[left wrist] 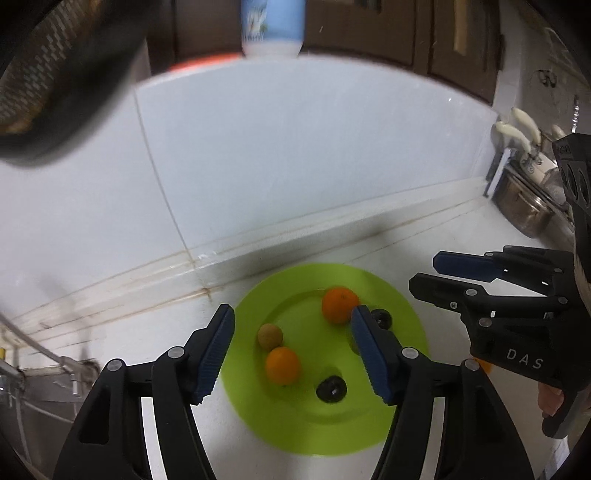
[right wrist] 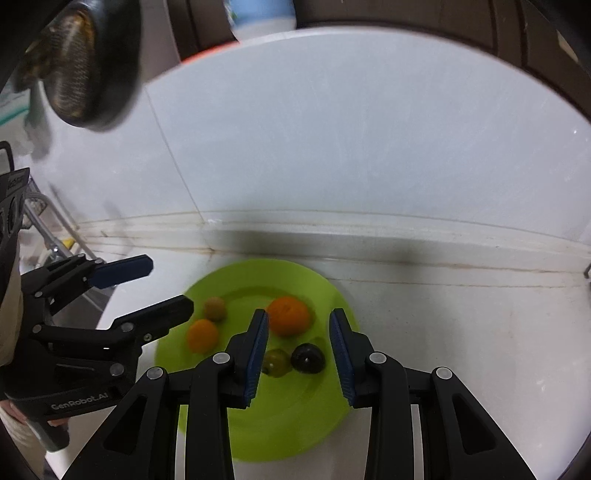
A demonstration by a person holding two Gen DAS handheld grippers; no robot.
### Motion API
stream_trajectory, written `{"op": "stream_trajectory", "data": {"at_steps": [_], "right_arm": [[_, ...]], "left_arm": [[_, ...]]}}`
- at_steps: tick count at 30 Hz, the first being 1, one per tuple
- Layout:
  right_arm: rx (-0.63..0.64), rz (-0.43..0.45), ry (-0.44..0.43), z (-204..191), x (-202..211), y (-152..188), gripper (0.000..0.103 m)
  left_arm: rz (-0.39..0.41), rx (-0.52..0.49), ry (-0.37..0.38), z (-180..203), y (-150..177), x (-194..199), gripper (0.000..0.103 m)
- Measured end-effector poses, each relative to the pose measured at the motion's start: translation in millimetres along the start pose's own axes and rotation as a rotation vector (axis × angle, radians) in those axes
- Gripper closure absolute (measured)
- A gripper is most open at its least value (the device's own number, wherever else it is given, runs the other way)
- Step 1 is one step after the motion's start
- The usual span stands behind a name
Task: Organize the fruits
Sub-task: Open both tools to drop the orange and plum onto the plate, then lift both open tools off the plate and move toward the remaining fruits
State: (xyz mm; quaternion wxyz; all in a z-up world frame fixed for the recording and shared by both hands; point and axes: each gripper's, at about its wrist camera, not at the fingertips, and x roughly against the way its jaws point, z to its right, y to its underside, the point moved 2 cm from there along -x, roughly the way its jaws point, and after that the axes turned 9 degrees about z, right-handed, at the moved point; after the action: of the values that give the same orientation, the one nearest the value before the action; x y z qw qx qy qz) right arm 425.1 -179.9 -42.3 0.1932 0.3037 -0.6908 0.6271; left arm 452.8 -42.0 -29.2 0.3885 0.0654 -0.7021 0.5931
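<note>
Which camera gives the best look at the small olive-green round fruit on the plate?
The right wrist view: the small olive-green round fruit lies on the lime-green round plastic plate, mostly visible beside a dark purple round fruit. In the left wrist view the left claw finger hides nearly all of it.

A white table (left wrist: 461, 236) runs along a wall of large pale glossy tiles (left wrist: 295, 147), the two meeting at a raised white ledge (left wrist: 258, 251) whose seams are stained brown. Above the tiles hang dark brown cabinets (left wrist: 406, 33), with a blue and white container (left wrist: 272, 26) and a black mesh strainer (right wrist: 79, 74) up near them, both blurred. At the far right in the left wrist view stand a steel pot (left wrist: 524, 206) and white-handled utensils (left wrist: 517, 129), while metal fittings (right wrist: 48, 229) show at the left edge in the right wrist view; soft light leaves dim shadows along the ledge.
</note>
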Motion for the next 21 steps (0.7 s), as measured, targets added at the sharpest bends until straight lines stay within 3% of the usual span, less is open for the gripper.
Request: {"op": "stream_trajectory", "data": {"at_steps": [3,8,13,17,21], "right_arm": [[0.025,0.041,0.013,-9.6,20.9,2.3,0.06],[0.052,0.102,0.03,-23.9,54.7,9.0,0.059],[0.06,0.153,0.055,-36.3,85.0,20.3,0.05],[0.068,0.17,0.09,-47.2,103.9,33.1,0.043],[0.074,0.184,0.109,-59.3,118.0,50.6,0.043]], "left_arm": [[0.034,0.0,-0.004,3.4,1.3,19.7,0.036],[0.088,-0.001,-0.004,7.8,4.1,51.5,0.033],[0.137,-0.019,-0.02,11.2,17.0,83.6,0.029],[0.143,-0.021,-0.028,10.0,31.5,101.7,0.028],[0.143,-0.019,-0.035,9.0,46.7,118.2,0.027]]}}
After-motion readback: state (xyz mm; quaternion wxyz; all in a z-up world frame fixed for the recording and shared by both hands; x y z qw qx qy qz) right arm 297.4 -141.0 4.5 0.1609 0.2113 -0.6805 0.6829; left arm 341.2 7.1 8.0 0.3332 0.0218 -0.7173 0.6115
